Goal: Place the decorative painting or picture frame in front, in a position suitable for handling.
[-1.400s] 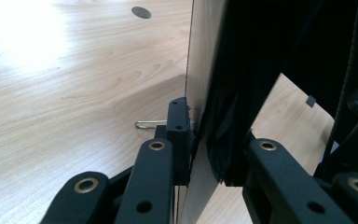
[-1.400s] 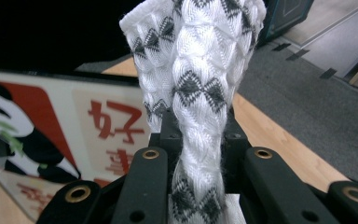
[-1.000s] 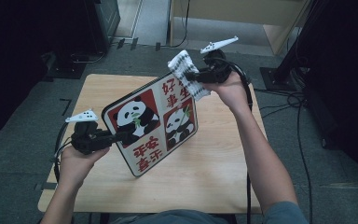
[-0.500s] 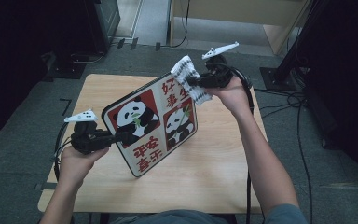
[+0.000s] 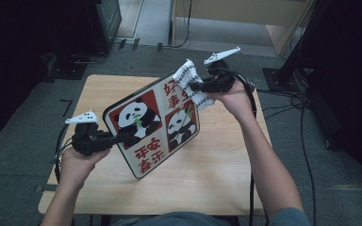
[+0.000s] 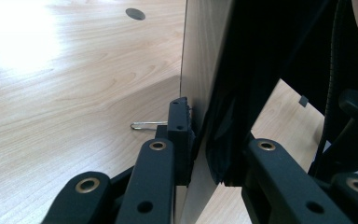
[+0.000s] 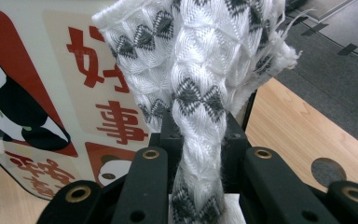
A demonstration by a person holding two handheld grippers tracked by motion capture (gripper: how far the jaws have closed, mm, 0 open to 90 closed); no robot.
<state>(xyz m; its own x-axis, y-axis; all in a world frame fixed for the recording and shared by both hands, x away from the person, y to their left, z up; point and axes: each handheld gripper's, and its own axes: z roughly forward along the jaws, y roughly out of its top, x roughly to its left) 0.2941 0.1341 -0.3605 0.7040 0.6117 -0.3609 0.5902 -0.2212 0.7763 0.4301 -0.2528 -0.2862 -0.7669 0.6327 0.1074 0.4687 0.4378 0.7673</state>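
A panda board (image 5: 153, 125), a flat panel with two panda pictures and red characters, stands tilted on its lower edge on the wooden table (image 5: 217, 183). My left gripper (image 5: 131, 138) is shut on the board's left edge; in the left gripper view the thin panel (image 6: 198, 70) runs edge-on between the jaws of that gripper (image 6: 200, 140). My right gripper (image 5: 192, 85) is shut on a white cloth with grey diamonds (image 5: 193, 84) and holds it against the board's upper right corner. The cloth (image 7: 200, 93) bunches between the jaws of the right gripper (image 7: 199, 140), with the board (image 7: 74, 93) behind it.
The table has a round cable hole (image 7: 328, 171) near the right gripper and another hole (image 6: 135, 13) far off in the left gripper view. Dark carpet (image 5: 37, 117) surrounds the table. Black cables (image 5: 306, 108) trail on the floor at right.
The right gripper with the cloth has slid a little along the board's top right corner. The left hand and the board have stayed in place.
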